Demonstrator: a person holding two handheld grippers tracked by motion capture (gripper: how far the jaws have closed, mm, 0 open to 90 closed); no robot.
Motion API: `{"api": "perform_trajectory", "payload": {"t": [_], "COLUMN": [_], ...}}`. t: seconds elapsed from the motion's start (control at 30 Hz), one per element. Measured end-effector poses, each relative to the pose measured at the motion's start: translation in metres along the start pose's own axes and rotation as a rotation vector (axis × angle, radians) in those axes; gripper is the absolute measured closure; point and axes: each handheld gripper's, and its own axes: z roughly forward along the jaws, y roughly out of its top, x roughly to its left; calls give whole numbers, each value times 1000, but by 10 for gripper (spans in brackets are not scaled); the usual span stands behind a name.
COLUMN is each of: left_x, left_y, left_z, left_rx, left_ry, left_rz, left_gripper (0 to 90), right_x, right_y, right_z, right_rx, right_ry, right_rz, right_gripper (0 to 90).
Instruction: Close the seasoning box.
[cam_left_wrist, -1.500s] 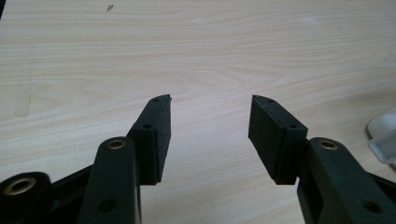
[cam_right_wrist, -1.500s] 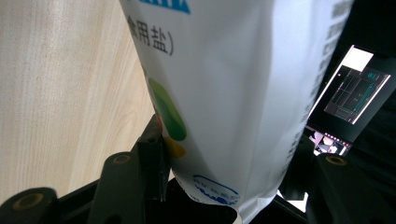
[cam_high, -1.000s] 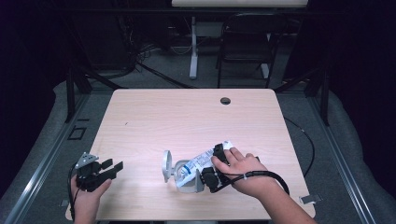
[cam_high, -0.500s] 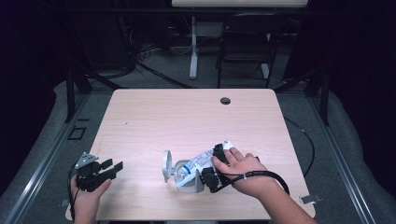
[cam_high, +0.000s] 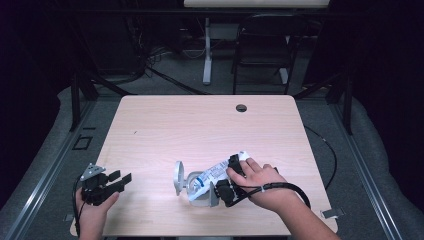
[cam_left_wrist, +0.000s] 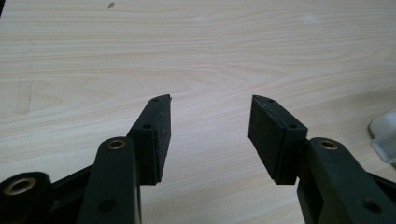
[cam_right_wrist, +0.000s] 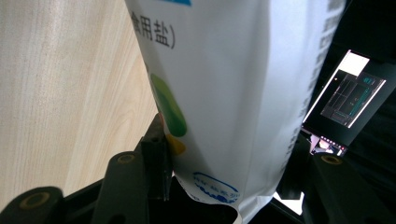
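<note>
Right gripper (cam_high: 226, 181) clamped on a white bag (cam_right_wrist: 224, 93) at the near middle of the table (cam_high: 200, 125), jaws just closing, bag over a white container (cam_high: 192, 186) — left gripper (cam_left_wrist: 209, 135) at the near left, jaws released.

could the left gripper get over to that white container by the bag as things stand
Probably yes. The left gripper rests with jaws open and nothing between them, and only bare table lies between it and the white container. The right gripper holds the salt bag over the container's far side, so the near side looks free.
</note>
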Motion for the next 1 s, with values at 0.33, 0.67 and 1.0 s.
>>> {"api": "perform_trajectory", "payload": {"t": [0.33,0.67,1.0], "left_x": [0,0,0], "left_y": [0,0,0], "left_z": [0,0,0], "left_rx": [-1,-1,-2], "left_ry": [0,0,0], "left_rz": [0,1,0], "left_gripper": [493,494,494], "right_x": [-1,-2,-3], "right_y": [0,-1,-1], "right_z": [-1,-2,-3], "right_rx": [2,-7,-6], "right_ry": [24,37,40], "right_rz": [9,6,-6], "right_gripper": [505,508,515]}}
